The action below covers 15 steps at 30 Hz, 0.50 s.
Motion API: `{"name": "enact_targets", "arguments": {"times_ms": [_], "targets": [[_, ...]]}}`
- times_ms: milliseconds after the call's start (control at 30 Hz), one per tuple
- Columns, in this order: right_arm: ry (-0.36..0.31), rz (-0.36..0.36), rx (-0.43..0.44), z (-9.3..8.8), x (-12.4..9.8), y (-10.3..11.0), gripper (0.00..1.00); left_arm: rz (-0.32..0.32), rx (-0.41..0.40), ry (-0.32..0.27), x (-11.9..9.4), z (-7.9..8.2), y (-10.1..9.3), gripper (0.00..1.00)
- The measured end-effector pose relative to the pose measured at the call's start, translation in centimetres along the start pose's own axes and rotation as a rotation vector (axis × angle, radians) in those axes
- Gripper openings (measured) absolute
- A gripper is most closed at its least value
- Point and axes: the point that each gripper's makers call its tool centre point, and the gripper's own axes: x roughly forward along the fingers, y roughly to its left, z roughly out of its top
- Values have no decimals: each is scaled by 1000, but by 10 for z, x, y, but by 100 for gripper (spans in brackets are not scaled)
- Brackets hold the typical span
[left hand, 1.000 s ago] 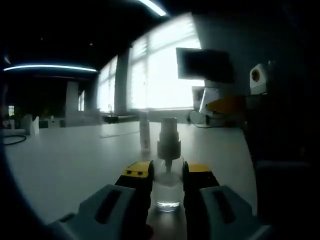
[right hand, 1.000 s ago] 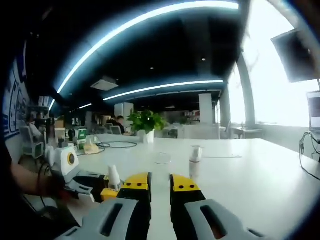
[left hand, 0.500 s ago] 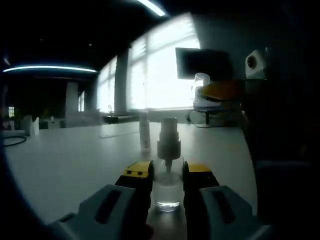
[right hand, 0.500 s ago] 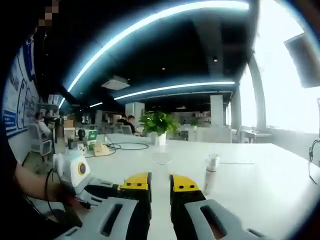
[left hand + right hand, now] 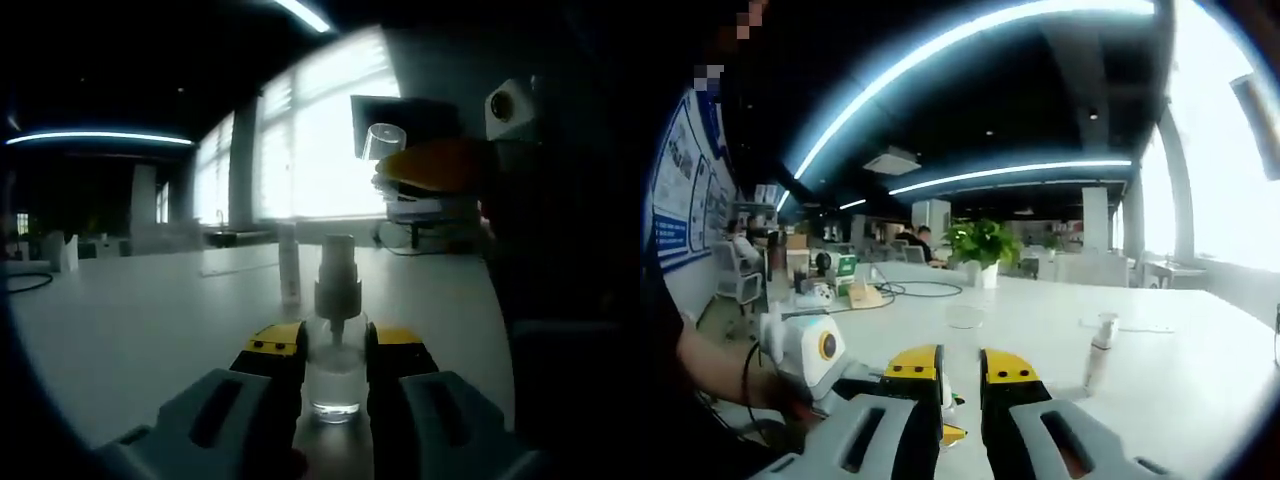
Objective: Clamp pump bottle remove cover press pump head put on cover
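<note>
Left gripper view: left tool (image 5: 335, 352) clamps pump bottle (image 5: 336, 330); label unreadable

Second bottle (image 5: 289, 262) behind pump bottle (image 5: 336, 330); table (image 5: 150, 320) open leftward.

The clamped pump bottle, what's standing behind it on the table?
Behind the pump bottle, held between the left gripper jaws, a slim second bottle stands upright on the white table. The pump head hides whatever lies directly behind it.

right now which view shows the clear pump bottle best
The left gripper view: the clear pump bottle stands upright between the left gripper's jaws, pump head uncovered. The right gripper view barely shows it, tucked behind the right gripper.
</note>
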Motion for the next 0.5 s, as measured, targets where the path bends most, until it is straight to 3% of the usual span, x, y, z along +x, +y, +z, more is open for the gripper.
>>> {"name": "enact_targets", "arguments": {"times_ms": [500], "targets": [[24,40,20,-6,11,9,9,-1,-1,0,0,0,-1,15]]}}
